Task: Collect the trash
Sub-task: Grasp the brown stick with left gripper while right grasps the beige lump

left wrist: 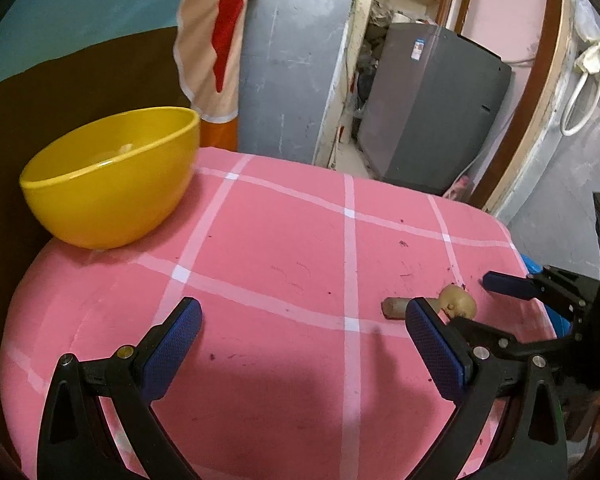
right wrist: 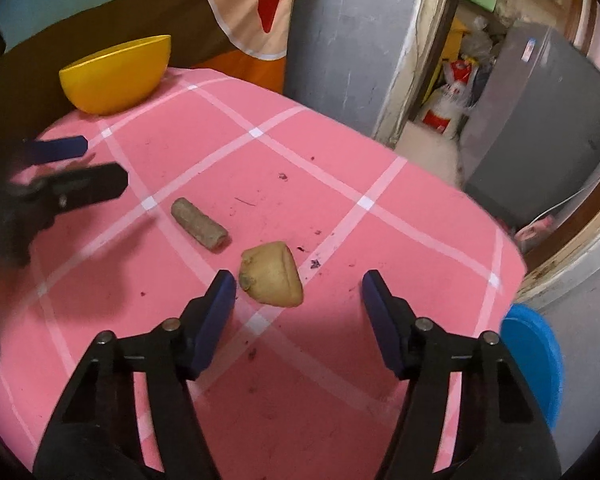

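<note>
Right gripper [right wrist: 298, 286] spread wide, nothing pinched; potato chunk [right wrist: 271, 274] seen just ahead btwn fingertips, nearer left finger, toward right edge of pink checked table [right wrist: 380, 216]. Brown cylindrical scrap [right wrist: 199, 229] lying just beyond, long axis diagonal, twd left gripper [left wrist: 304, 316], also spread, empty. Chunk judged closer to right gripper. Yellow bowl [left wrist: 112, 184] at far left corner, well apart.

Grey fridge [left wrist: 432, 108] beyond doorway — blue bucket [right wrist: 532, 364] beside table.
</note>
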`<state>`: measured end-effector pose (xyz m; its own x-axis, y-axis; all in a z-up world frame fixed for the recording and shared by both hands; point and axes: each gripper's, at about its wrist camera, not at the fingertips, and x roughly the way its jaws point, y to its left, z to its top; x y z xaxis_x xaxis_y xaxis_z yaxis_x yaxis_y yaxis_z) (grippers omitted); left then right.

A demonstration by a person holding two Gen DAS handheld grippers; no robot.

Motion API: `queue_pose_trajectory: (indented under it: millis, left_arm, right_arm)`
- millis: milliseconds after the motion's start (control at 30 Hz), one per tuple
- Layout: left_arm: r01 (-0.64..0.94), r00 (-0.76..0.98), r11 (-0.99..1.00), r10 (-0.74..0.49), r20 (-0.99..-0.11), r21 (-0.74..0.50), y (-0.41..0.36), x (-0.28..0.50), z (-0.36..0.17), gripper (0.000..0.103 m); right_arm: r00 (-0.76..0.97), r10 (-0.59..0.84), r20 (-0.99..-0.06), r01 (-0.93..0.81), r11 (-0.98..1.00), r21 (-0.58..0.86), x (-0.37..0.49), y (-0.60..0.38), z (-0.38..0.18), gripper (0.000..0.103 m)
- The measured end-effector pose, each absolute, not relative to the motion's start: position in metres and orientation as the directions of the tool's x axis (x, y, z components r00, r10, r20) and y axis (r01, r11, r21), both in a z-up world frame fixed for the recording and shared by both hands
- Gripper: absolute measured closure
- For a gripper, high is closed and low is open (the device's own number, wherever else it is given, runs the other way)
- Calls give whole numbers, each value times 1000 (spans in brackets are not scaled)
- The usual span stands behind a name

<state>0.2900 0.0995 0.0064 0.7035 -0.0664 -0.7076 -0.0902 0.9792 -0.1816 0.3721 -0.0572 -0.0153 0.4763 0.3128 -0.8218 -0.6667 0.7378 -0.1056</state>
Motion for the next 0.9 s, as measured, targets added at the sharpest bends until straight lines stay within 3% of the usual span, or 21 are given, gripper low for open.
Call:
queue_pose_trajectory:
  millis: [100,233,467,733,800,900]
  left_arm:
    - [-77,692,981,-76,-718,-178,95,293,5,4]
    - [-68,684,983,-80,-725,-173,95,295,4,6]
    - [-32,667,986,-99,-738,-161,88,302,4,13]
    - [54,645,994,-109,-756,-97,61,311,2,15]
    - [75,637,993,-115,-762,-87,52,316,0,17]
    - [98,600,993,-106,-793,-59,40,327,-7,30]
  right_arm:
    - [437,348,-829,-679,732,-51,377,-61,-15,39]
    - [416,372,-830,-702,712,-32,374,-57,-12,62]
    - [428,366,-826,-687,726,-35,374,-59,-11,63]
    - [452,362,-815,-648,762,-21,381,-77,-11,63]
    - [454,364,-813,-640,768,-13,382,-80,-10,63]
    - [457,370,-809,-632,775,-3,383,-86,-10,63]
